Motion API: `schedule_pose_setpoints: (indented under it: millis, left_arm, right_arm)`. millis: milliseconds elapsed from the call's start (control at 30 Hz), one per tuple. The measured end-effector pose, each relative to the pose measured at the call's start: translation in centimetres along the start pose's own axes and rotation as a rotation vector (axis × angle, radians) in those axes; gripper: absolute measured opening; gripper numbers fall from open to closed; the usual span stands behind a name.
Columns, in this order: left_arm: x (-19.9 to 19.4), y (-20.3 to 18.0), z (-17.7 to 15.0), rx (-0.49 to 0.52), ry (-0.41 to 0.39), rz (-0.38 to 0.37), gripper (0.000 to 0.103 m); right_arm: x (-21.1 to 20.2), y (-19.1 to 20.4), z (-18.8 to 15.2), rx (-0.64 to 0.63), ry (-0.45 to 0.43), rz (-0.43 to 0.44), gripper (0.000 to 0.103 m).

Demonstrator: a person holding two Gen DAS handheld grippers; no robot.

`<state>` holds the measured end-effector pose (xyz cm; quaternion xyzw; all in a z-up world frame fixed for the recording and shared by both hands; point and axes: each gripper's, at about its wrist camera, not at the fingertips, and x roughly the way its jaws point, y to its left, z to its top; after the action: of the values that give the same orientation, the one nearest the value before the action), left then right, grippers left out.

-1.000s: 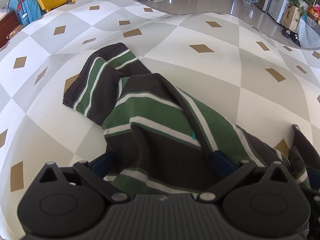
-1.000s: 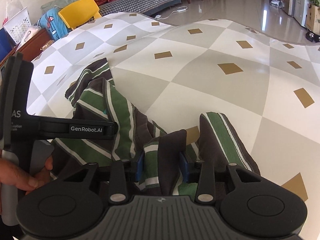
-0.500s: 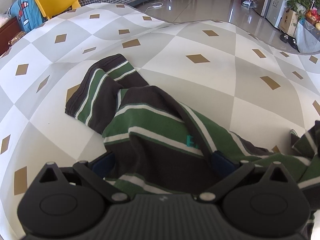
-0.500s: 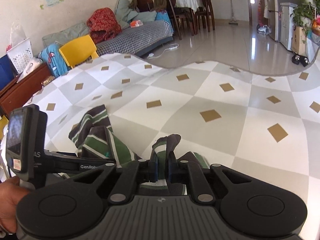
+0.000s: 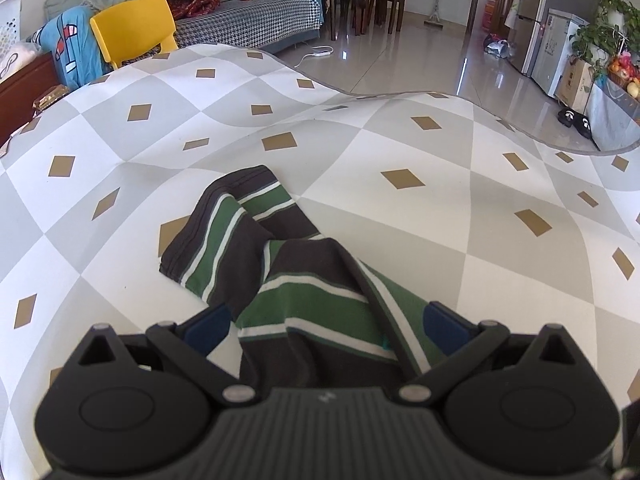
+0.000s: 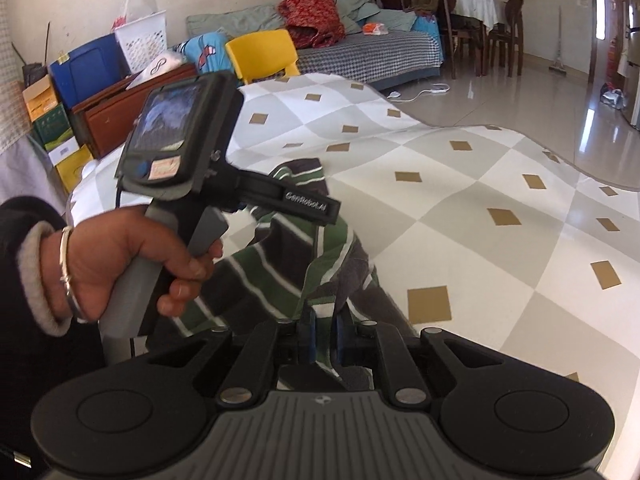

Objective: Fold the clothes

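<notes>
Striped cloth fills the lower middle of the left wrist view: a dark brown, green and white garment (image 5: 304, 280) lies on the worktop (image 5: 400, 140), which wears a grey-and-white chequered cover with small tan diamonds. One cuffed end of the garment reaches toward 11 o'clock and rests flat; the rest runs down to 6 o'clock and passes between the blue pads of the left gripper (image 5: 326, 326). Those pads stand wide apart, one at either edge of the fabric, and I cannot tell whether they press on it. Beyond the worktop, at 11 o'clock, stands a yellow chair (image 5: 134, 26), with a checked sofa (image 5: 256, 20) behind it.

From the right wrist view, the right gripper (image 6: 323, 334) sits at 6 o'clock with its pads drawn nearly together, pinching a fold of the striped garment (image 6: 280, 264) that rises out of them. Its jaws have just been closing, with the cloth between them. At 9 o'clock a hand (image 6: 132, 264), in a dark sleeve with a bangle at the wrist, grips the grey handle of the left gripper, whose body hangs over the garment. The chequered worktop (image 6: 480, 220) spreads toward 3 o'clock, and the yellow chair (image 6: 262, 54) stands at 11 o'clock.
</notes>
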<state>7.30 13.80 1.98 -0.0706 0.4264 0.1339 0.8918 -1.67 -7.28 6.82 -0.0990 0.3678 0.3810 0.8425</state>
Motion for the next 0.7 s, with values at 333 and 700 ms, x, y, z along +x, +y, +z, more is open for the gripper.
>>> schedule_pose_setpoints:
  millis: [333,700]
  left_arm:
    - [2.3,0.8,-1.9,0.051,0.079,0.085,0.103]
    - [3.0,2.1,-2.8,0.042,0.118,0.072,0.103]
  right_arm:
    - [3.1,1.8,-3.3,-0.094,0.172,0.044,0.015]
    - [2.4,-2.0,1.2,0.165,-0.021,0.052,0.031]
